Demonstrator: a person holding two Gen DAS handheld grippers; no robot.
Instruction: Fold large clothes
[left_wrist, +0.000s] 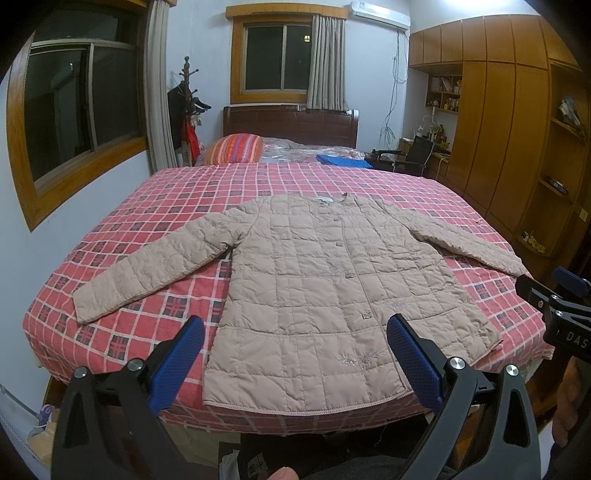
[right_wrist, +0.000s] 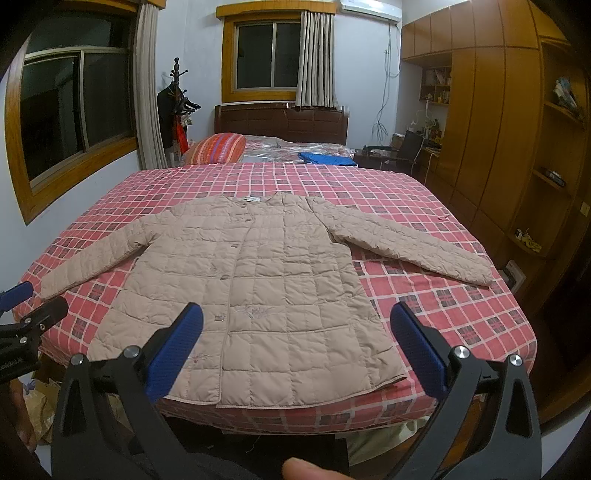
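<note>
I am holding both my left gripper and right gripper with fingers apart above the beige quilted button-front jacket lying flat on the red checked bed.

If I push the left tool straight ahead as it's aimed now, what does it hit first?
Most likely the quilted jacket, near its lower front by the button placket. The left tool is open and holds nothing, and nothing else sits between them. Depth is uncertain in the fisheye view.

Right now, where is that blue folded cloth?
In both views the blue cloth lies far up the bed, right of the striped pillow, near the headboard.
</note>
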